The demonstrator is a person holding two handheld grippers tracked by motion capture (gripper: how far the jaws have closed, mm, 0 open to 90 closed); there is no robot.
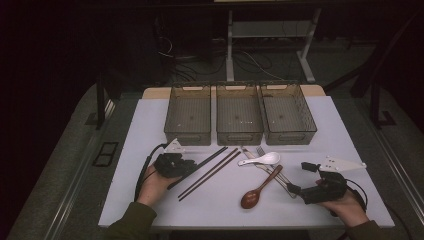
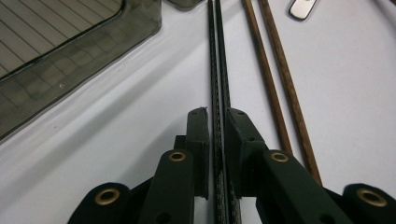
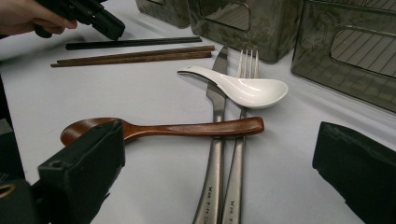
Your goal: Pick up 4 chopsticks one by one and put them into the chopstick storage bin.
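The left hand (image 1: 152,186) comes in from the bottom edge of the white surface (image 1: 150,130) and lies low, knuckles up. Its left hand-held gripper (image 1: 187,169) points along the surface toward the three grey bins (image 1: 239,120). The jaws are clenched on the black chopsticks (image 2: 218,70), which run straight out between the two pads. The black chopsticks lie flat on the surface, just in front of the bins, with their far tips close to the left bin's corner. The brown chopsticks (image 2: 275,88) lie right beside them, not touched.

The right hand (image 1: 347,205) rests near the front edge of the surface, farther from the bins. Its right hand-held gripper (image 1: 295,189) points at the wooden spoon (image 3: 187,128), and its jaws are wide apart with nothing between them. The wooden spoon lies across a knife (image 3: 215,140) and a fork (image 3: 240,154). A white spoon (image 3: 243,88) sits on those two, nearer the bins.
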